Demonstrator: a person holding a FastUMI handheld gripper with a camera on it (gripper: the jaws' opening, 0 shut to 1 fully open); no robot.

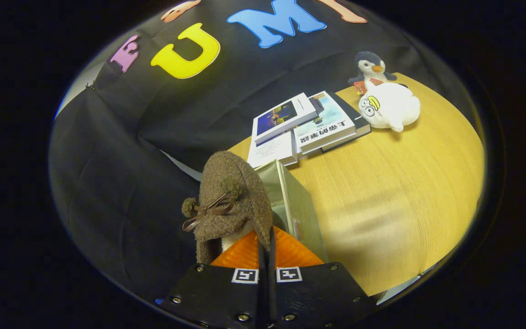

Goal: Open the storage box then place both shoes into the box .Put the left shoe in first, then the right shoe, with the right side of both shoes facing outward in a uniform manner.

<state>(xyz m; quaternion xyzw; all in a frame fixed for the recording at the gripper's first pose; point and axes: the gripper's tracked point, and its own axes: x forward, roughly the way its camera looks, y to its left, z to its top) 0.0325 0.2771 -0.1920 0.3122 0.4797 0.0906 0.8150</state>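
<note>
Gripper (266, 256) clamped on brown shoe (233, 201), fingers almost together on its thin edge. Shoe hangs just ahead, storage box (297, 205) at 1 o'clock. Risk: thin grip slips, shoe twists, wrong side outward.

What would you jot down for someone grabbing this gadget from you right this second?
Gripper: jaws shut on the brown shoe, held up by its edge.
Storage box: on the wooden table, just ahead of the fingers, beside the shoe.
Done: one shoe picked up.
Left: lower this shoe into the box, then see to the other shoe; I cannot tell which shoe this is.
</note>
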